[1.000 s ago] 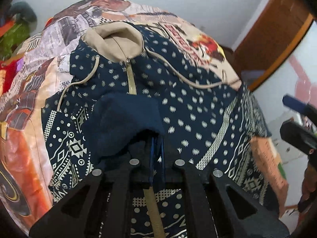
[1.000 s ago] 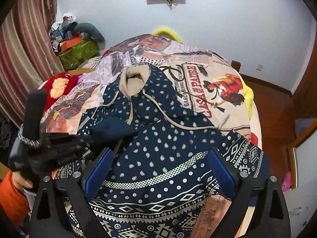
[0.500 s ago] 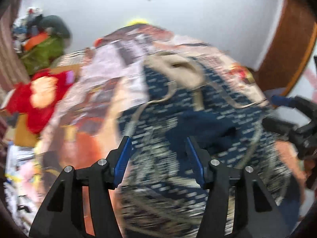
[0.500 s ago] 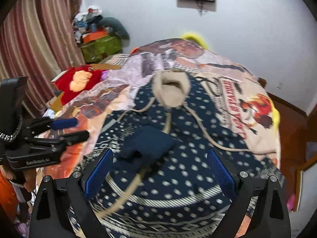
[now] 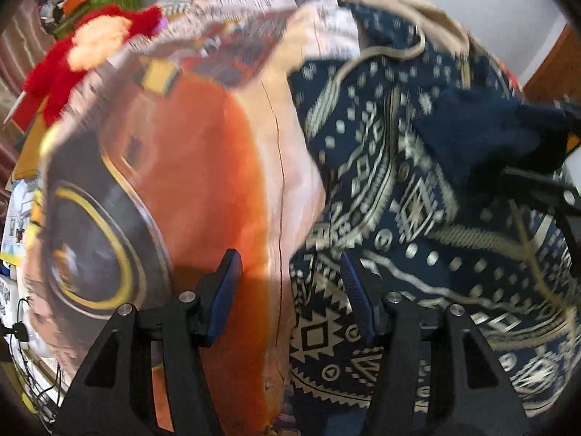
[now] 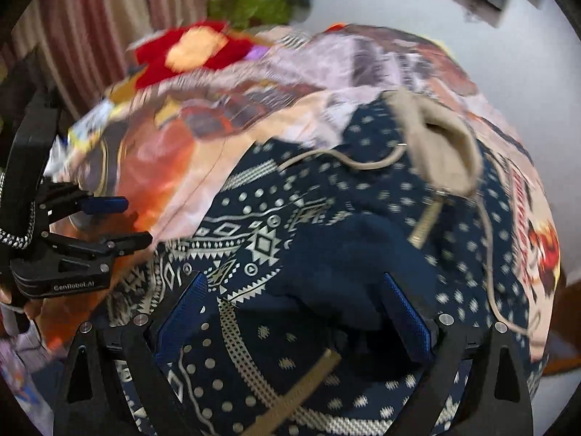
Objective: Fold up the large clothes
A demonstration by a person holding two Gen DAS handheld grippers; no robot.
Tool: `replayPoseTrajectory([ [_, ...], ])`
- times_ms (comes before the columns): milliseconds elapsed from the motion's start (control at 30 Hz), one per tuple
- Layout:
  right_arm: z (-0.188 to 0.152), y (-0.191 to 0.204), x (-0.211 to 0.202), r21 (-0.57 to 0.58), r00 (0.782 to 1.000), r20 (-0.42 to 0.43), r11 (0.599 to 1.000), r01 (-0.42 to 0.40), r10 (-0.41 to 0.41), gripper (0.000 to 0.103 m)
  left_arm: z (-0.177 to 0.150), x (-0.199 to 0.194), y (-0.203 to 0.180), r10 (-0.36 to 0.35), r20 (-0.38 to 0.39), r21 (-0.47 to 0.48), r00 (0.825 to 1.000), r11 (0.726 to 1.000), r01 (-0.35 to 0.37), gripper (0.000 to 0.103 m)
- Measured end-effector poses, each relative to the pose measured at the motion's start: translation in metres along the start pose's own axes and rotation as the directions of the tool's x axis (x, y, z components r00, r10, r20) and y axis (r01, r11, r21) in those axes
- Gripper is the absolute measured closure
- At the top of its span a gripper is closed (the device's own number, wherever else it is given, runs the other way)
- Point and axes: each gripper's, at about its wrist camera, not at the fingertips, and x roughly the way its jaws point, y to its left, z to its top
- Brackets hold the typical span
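A navy hoodie (image 6: 363, 218) with white patterns, a beige hood (image 6: 443, 149) and drawstrings lies spread on a bed; it also shows in the left wrist view (image 5: 417, 218). A plain navy sleeve cuff (image 6: 348, 265) lies folded onto its front. My left gripper (image 5: 290, 290) is open and empty, low over the hoodie's left edge where it meets the bedspread. My right gripper (image 6: 294, 312) is open, with the cuff lying between its jaws. The left gripper also shows in the right wrist view (image 6: 123, 221). Both views are motion-blurred.
The bedspread (image 5: 203, 167) is printed in orange and pale pictures. A red and yellow plush toy (image 6: 189, 51) and a green pile (image 6: 254, 3) lie past the bed's far left by a curtain. A wooden door (image 5: 555, 65) is at the right.
My left gripper let go of the sleeve cuff, opened and swung left and down to the hoodie's left edge. My right gripper moved down and in over the cuff.
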Motion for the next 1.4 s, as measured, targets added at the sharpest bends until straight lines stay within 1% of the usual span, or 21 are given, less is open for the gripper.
replayPoseTrajectory([
  [100,-0.002,0.005,0.019,-0.053,0.999,-0.038,0.998,0.016,-0.018,0.009,-0.008,0.010,-0.003,-0.011,-0.014,0.019,1.000,1.000,0.011,0.047],
  [200,-0.007,0.004,0.040,-0.081,0.996,-0.082,0.996,0.040,-0.046,0.009,-0.014,0.012,-0.007,0.014,0.008,0.063,1.000,0.998,-0.014,0.047],
  [300,-0.012,0.001,0.060,-0.097,0.990,-0.126,0.994,0.055,-0.068,0.017,-0.016,0.013,-0.012,0.031,0.021,0.098,0.999,0.995,-0.033,0.047],
  [400,-0.013,-0.003,0.066,-0.081,0.992,-0.112,0.995,0.054,-0.062,0.022,-0.015,0.016,-0.017,0.047,0.042,0.117,0.998,0.992,-0.051,0.047],
  [467,-0.012,-0.004,0.067,-0.069,0.993,-0.098,0.996,0.065,-0.071,0.033,-0.011,0.018,-0.021,0.053,0.051,0.120,0.997,0.991,-0.059,0.047],
  [500,-0.011,-0.005,0.067,-0.067,0.993,-0.094,0.995,0.071,-0.078,0.036,-0.010,0.019,-0.022,0.056,0.057,0.122,0.997,0.991,-0.062,0.047],
  [567,-0.009,-0.005,0.067,-0.072,0.993,-0.091,0.995,0.075,-0.081,0.047,-0.006,0.021,-0.023,0.062,0.067,0.123,0.996,0.990,-0.070,0.047],
  [600,-0.009,-0.005,0.067,-0.075,0.993,-0.088,0.994,0.077,-0.083,0.049,-0.005,0.022,-0.025,0.064,0.071,0.121,0.995,0.990,-0.072,0.047],
  [633,-0.010,-0.006,0.065,-0.079,0.992,-0.082,0.993,0.084,-0.091,0.055,-0.004,0.023,-0.026,0.063,0.075,0.118,0.995,0.990,-0.072,0.047],
  [667,-0.010,-0.007,0.064,-0.081,0.992,-0.077,0.992,0.096,-0.103,0.064,-0.004,0.024,-0.026,0.064,0.078,0.116,0.995,0.991,-0.072,0.047],
  [700,-0.012,-0.009,0.062,-0.079,0.990,-0.073,0.991,0.111,-0.117,0.070,-0.003,0.025,-0.027,0.066,0.081,0.114,0.995,0.991,-0.075,0.048],
  [733,-0.013,-0.013,0.061,-0.064,0.990,-0.072,0.991,0.116,-0.121,0.077,-0.002,0.027,-0.029,0.072,0.087,0.114,0.994,0.990,-0.082,0.052],
  [767,-0.014,-0.017,0.059,-0.045,0.991,-0.068,0.993,0.113,-0.116,0.083,0.003,0.030,-0.030,0.073,0.087,0.115,0.993,0.990,-0.083,0.059],
  [800,-0.015,-0.022,0.055,-0.018,0.992,-0.062,0.994,0.109,-0.109,0.085,0.005,0.032,-0.033,0.070,0.084,0.116,0.994,0.990,-0.080,0.065],
  [833,-0.016,-0.026,0.052,0.005,0.993,-0.055,0.994,0.106,-0.106,0.087,0.006,0.035,-0.035,0.065,0.076,0.115,0.995,0.991,-0.073,0.077],
  [867,-0.016,-0.029,0.048,0.024,0.994,-0.043,0.994,0.104,-0.103,0.088,0.006,0.037,-0.037,0.074,0.074,0.110,0.995,0.991,-0.082,0.083],
  [967,-0.017,-0.041,0.029,0.086,0.994,0.009,0.991,0.106,-0.107,0.089,0.009,0.039,-0.039,0.092,0.088,0.100,0.992,0.990,-0.101,0.092],
  [1067,-0.020,-0.055,0.005,0.150,0.992,0.061,0.984,0.096,-0.107,0.089,0.012,0.036,-0.036,0.124,0.101,0.074,0.987,0.989,-0.131,0.092],
  [1200,-0.026,-0.077,-0.031,0.227,0.984,0.130,0.970,0.092,-0.124,0.089,0.014,0.027,-0.032,0.171,0.121,0.049,0.978,0.983,-0.178,0.092],
  [1333,-0.042,-0.105,-0.064,0.315,0.974,0.175,0.945,0.083,-0.144,0.089,0.015,0.022,-0.029,0.179,0.110,0.042,0.978,0.982,-0.185,0.092],
  [1400,-0.053,-0.118,-0.076,0.350,0.970,0.183,0.933,0.088,-0.160,0.089,0.013,0.022,-0.030,0.182,0.093,0.045,0.979,0.981,-0.186,0.092],
])
